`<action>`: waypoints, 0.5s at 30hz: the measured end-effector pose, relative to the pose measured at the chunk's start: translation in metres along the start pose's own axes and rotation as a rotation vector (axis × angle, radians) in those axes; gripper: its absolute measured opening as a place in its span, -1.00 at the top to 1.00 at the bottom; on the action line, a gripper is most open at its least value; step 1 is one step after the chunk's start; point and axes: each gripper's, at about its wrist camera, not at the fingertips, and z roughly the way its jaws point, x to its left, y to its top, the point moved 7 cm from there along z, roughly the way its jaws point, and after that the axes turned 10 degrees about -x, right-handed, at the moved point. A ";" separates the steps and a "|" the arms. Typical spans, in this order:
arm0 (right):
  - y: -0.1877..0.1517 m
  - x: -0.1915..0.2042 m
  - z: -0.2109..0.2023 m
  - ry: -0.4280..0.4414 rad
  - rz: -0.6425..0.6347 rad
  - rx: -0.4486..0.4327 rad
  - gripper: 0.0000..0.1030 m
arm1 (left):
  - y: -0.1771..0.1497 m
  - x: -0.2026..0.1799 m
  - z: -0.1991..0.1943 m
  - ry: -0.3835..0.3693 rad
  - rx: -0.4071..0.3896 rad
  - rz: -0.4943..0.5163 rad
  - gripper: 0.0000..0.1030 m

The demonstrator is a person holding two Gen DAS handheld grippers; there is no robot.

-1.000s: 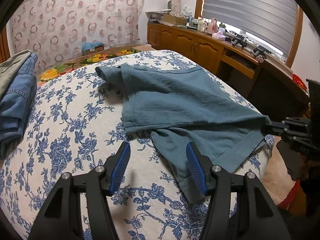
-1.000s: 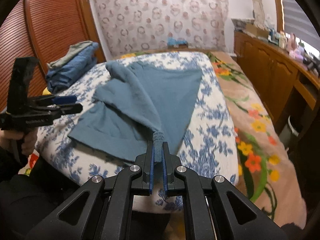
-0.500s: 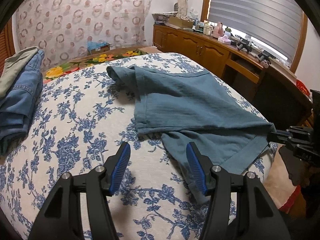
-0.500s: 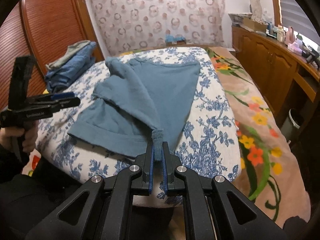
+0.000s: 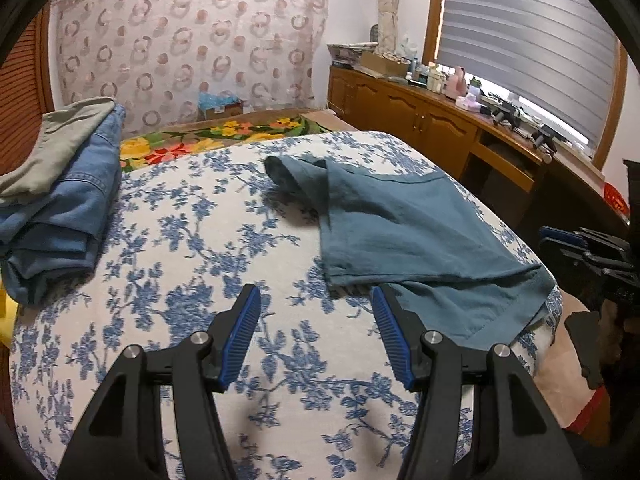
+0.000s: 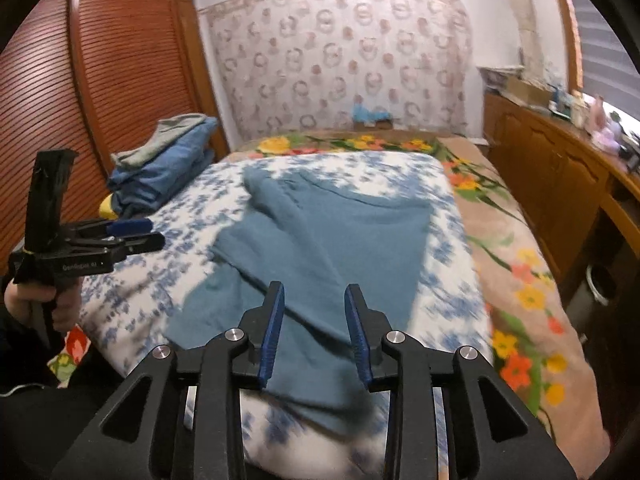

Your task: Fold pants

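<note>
Pants point(image 6: 332, 240), teal, are lying on the bed point(image 5: 192, 240) with its blue-flowered cover, ahead of and partly beneath the right claw point(image 6: 315, 334); in the left wrist view they are sitting ahead and to the right of the left claw point(image 5: 316, 336). Both claws are standing apart and gripping nothing; cloth is showing between the right claw's fingers, but whether it is touching them I cannot tell. Judged progress: one lengthwise fold looks done, one leg lying roughly over the other, though the upper layer is sitting askew and the far end is bunching. Cross folds and squaring are looking like the work left. Edges: the near hem is draping over the bed's near edge below the right claw, so a careless tug could drag it off. Open room: bare cover is stretching ahead and left of the left claw; folded jeans point(image 5: 60, 216) are stacked far left, well apart
</note>
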 end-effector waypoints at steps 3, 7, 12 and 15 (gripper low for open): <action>0.006 0.019 0.025 0.038 -0.032 0.007 0.35 | 0.001 0.008 -0.003 0.017 -0.006 -0.004 -0.12; 0.013 0.037 0.060 0.049 -0.062 0.019 0.25 | 0.000 0.021 -0.008 0.038 -0.015 -0.018 -0.12; 0.015 0.058 0.094 0.101 -0.081 0.067 0.25 | -0.003 0.034 -0.012 0.056 -0.020 -0.032 -0.12; 0.015 0.074 0.109 0.131 -0.104 0.089 0.26 | -0.006 0.040 -0.013 0.065 -0.021 -0.047 -0.12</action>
